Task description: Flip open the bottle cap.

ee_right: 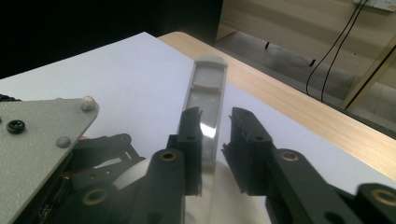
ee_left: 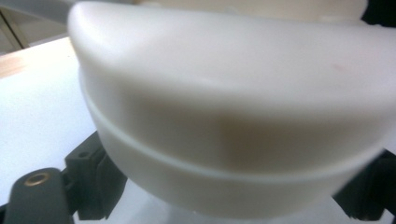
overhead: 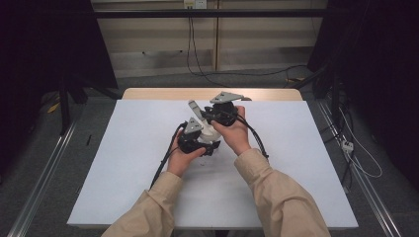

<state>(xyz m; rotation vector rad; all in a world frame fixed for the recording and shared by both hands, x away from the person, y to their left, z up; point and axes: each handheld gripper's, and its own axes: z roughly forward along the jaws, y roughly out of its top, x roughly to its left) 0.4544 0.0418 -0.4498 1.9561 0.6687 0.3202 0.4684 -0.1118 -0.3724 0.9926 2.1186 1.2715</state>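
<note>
The white pot (overhead: 210, 129), held above the counter (overhead: 123, 163), sits clamped in the left hand-held gripper (overhead: 205, 140). Its grey handle (ee_right: 208, 100) lies between the narrowly parted jaws of the right hand-held gripper (ee_right: 215, 154), touching one jaw only.

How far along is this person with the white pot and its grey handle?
Done: the left gripper grips the white pot between its jaws. In hand: the right gripper has its jaws either side of the grey handle that sticks up from the pot, one jaw touching it, the other a small gap away. Left: probably closing on the handle and moving it; to what end, I cannot tell.
</note>
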